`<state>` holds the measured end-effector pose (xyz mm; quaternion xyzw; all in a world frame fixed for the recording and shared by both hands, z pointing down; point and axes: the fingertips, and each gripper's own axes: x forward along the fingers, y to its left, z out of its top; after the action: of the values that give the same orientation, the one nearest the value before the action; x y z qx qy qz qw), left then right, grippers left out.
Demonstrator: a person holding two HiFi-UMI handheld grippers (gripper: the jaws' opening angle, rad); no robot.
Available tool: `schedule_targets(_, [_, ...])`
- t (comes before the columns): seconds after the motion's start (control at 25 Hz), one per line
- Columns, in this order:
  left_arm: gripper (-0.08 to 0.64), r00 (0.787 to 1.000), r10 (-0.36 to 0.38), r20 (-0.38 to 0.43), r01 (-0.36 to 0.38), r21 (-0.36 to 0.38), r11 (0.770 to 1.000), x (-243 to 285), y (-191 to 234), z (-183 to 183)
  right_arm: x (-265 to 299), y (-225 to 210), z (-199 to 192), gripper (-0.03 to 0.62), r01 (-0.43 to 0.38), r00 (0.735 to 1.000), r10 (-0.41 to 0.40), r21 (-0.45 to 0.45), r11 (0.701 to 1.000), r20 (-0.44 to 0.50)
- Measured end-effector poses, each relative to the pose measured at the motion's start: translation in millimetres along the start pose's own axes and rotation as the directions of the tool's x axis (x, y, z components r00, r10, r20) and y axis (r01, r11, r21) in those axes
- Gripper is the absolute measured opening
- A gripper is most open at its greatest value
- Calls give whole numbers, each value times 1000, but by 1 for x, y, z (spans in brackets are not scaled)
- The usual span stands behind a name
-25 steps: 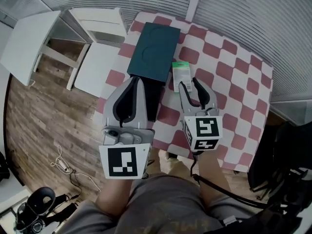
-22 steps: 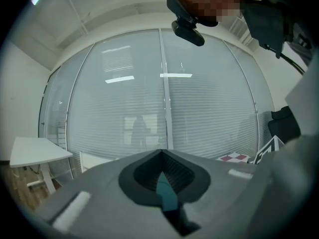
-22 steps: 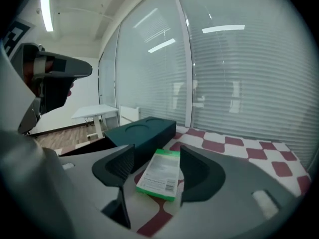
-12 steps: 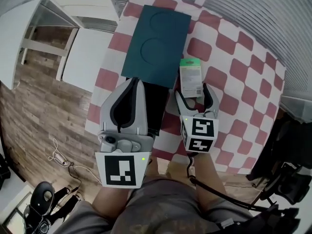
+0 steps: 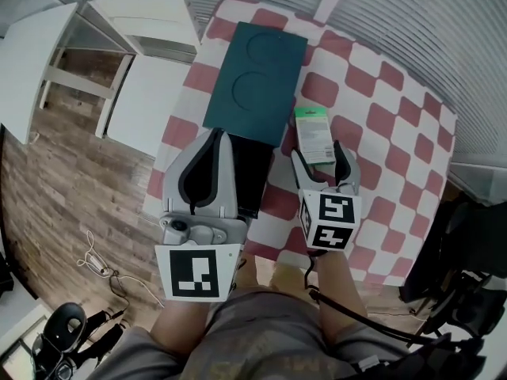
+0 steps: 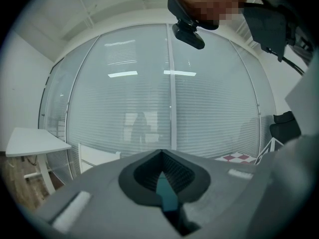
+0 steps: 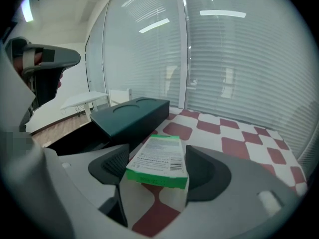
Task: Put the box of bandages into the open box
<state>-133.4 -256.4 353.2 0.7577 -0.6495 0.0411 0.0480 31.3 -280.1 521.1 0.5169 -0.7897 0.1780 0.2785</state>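
The step in hand is judged to be the pick-up of the box of bandages, which lies flat on the red-and-white checkered tablecloth, just right of the open box and not yet inside it. The right gripper is positioned with its 2 jaws apart, 1 on each side of the near end of the box of bandages; a narrow gap appears on each side, so no grip is judged to be made. The left gripper is held over the left edge of the open box with its jaws brought together, and nothing is seen to be gripped by them. The dark teal lid rests at the far end of the open box, so the black interior is left exposed. For the next move, the right jaws are to be closed on the long sides of the carton, the carton lifted clear, carried left and lowered into the black interior. The left gripper may obstruct that path.
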Motion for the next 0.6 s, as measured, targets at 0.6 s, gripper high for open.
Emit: schedule_targets(0.6, [0, 970, 163, 181, -174, 49, 984, -123, -48, 101, -166, 13, 130, 377, -74, 901, 123, -131, 989, 417])
